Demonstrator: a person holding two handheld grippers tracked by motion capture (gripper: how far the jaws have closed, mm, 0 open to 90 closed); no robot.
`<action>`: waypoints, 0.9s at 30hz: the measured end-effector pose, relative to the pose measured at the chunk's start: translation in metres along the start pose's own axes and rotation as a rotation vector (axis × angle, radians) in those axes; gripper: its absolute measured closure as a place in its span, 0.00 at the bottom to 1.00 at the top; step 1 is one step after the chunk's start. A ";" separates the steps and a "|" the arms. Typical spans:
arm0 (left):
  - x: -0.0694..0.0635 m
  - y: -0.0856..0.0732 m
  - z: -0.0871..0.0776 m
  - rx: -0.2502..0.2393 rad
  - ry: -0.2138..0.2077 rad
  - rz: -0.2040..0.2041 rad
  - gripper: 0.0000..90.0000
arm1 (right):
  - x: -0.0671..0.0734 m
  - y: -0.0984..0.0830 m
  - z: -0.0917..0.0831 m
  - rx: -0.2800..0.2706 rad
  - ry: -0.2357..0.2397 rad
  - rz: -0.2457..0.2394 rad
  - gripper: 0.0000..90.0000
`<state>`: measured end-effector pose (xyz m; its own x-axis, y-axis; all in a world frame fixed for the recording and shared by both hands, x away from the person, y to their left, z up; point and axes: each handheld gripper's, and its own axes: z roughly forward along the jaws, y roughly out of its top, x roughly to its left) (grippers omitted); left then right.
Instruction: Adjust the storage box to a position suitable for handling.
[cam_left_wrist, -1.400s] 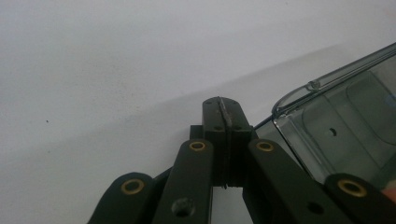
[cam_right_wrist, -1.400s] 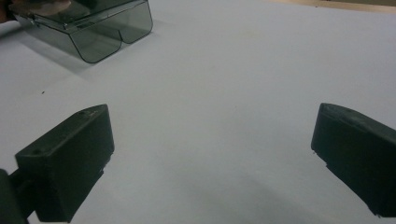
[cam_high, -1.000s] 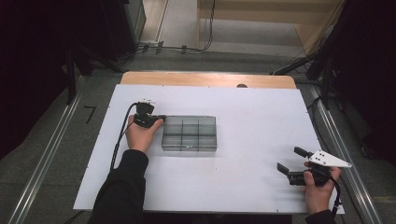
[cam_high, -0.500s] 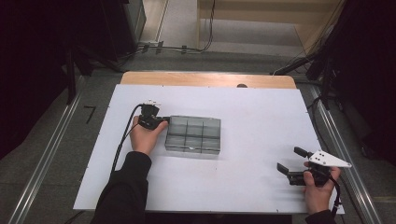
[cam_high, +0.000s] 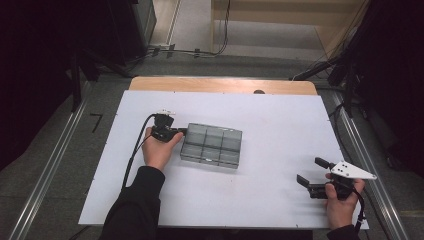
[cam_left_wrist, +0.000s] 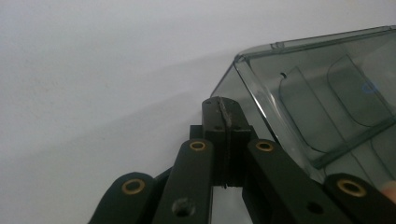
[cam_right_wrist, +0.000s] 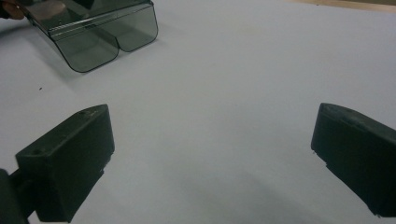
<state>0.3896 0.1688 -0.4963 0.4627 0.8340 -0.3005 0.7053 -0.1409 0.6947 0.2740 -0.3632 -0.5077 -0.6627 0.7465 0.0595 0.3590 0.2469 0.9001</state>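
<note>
On the smooth white sheet (cam_high: 280, 125) covering the table, my left gripper (cam_high: 176, 132) is clenched, its black jaws pressed flat together and clamped on the left wall of the smoky clear plastic box (cam_high: 211, 145). That box is a shallow rectangle split into six compartments, glossy, with rounded dividers and thin hard walls, lying left of the sheet's middle. My right gripper (cam_high: 314, 175) hangs released near the right front corner, its matte blocky jaws standing wide over bare sheet.

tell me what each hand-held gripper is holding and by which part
Left hand-held gripper is shut beside the smoky clear compartment box, at its left end; a grip cannot be confirmed. Right holds nothing.
</note>
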 end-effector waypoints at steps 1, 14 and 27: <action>-0.002 -0.001 0.000 0.000 -0.003 -0.003 1.00 | 0.000 0.000 0.000 0.000 -0.001 0.001 0.00; -0.022 -0.028 -0.014 -0.011 0.010 -0.015 1.00 | 0.000 0.000 -0.001 -0.007 0.006 -0.001 0.00; -0.046 -0.050 -0.022 -0.046 0.000 0.034 1.00 | 0.000 0.000 -0.001 -0.007 0.008 0.000 0.00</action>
<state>0.3211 0.1491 -0.5023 0.4861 0.8292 -0.2758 0.6635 -0.1448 0.7340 0.2733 -0.3635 -0.5075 -0.6681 0.7414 0.0627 0.3545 0.2431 0.9029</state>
